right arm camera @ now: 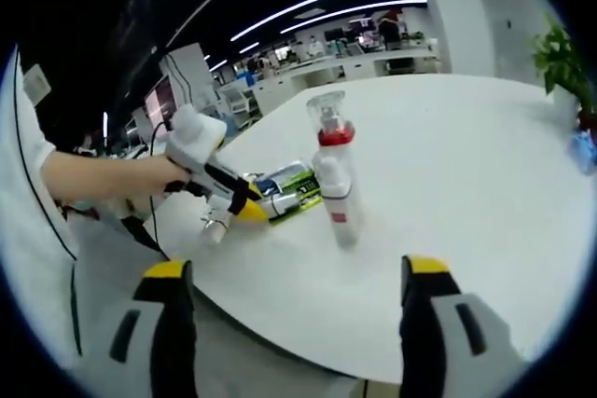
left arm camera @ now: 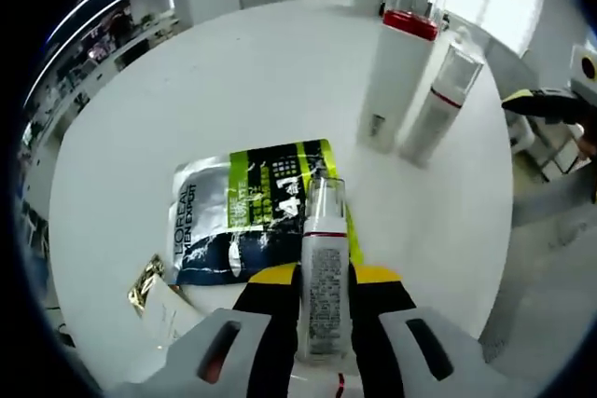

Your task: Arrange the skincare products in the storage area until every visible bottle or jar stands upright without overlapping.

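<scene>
Two of the skincare products already stand upright near the far side of the round white surface [left arm camera: 233, 81]: a tall white bottle with a red collar and clear cap [left arm camera: 399, 62] and, just beside it, a slimmer white pump bottle with a clear cap [left arm camera: 440, 104]. In the left gripper view they are close together but seem not to overlap; in the right gripper view they line up one behind the other, so whether they touch cannot be told there.

A third product, a small white pump bottle with a clear cap [left arm camera: 323, 272], is clamped between the jaws of the left gripper [left arm camera: 322, 323], which are closed tight against its sides. It is held above the surface, over a flat L'Oreal Men Expert sachet [left arm camera: 244, 216] in silver, green and dark blue. In the right gripper view this bottle points down toward the surface at a slant, so it is not yet upright or set down. A small gold-and-white packet [left arm camera: 159, 295] lies at the near edge beside the sachet.

The right gripper [right arm camera: 297, 323] is spread wide with nothing between its jaws, hanging back from the surface.

Judging by this, the task is roughly two-thirds done: the held bottle remains to be stood upright, apart from the other two. The bottles' fill levels cannot be made out through their opaque bodies.
</scene>
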A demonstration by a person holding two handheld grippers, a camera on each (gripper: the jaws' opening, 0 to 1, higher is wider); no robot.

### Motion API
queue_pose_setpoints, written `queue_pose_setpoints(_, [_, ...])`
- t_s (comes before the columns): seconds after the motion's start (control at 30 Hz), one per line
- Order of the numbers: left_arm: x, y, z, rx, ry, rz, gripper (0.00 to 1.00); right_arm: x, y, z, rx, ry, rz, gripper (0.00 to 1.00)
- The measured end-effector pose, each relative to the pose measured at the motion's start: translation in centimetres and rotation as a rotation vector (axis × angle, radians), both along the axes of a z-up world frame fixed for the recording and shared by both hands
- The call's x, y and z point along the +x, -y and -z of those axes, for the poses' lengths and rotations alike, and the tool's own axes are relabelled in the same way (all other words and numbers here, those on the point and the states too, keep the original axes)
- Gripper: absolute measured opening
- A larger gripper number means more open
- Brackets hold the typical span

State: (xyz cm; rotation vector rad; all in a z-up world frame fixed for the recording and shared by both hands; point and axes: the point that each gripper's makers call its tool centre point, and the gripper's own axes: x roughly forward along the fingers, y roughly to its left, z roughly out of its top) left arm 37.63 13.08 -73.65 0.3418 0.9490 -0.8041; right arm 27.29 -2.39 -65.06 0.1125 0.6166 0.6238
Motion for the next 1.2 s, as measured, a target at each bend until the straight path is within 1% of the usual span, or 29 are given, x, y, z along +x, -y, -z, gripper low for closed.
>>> queue_pose_setpoints(0.17, [1.0,-0.3,0.0,-0.005,0.001,-0.014,0.17,0.1,0.0,0.0,0.0,-0.002,0.001,0.92])
queue_pose_setpoints(0.43, [3.4,-0.9,0.1,-0.006,0.004,-0.038,0.17,0.3,0.1,0.1,0.001,-0.004,0.006,0.92])
queue_pose_setpoints(0.77, [6.2,-1.5,0.2,0.002,-0.001,-0.065,0.17,0.0,0.1,0.3,0.002,-0.012,0.013,0.92])
queue_pose_setpoints(1.0, [6.9,-1.7,0.2,0.012,-0.006,-0.068,0.17,0.1,0.1,0.2,0.008,-0.008,0.018,0.92])
queue_pose_setpoints(1.2, [6.7,-1.6,0.1,0.006,-0.001,-0.068,0.17,0.2,0.0,0.0,0.015,0.001,0.021,0.92])
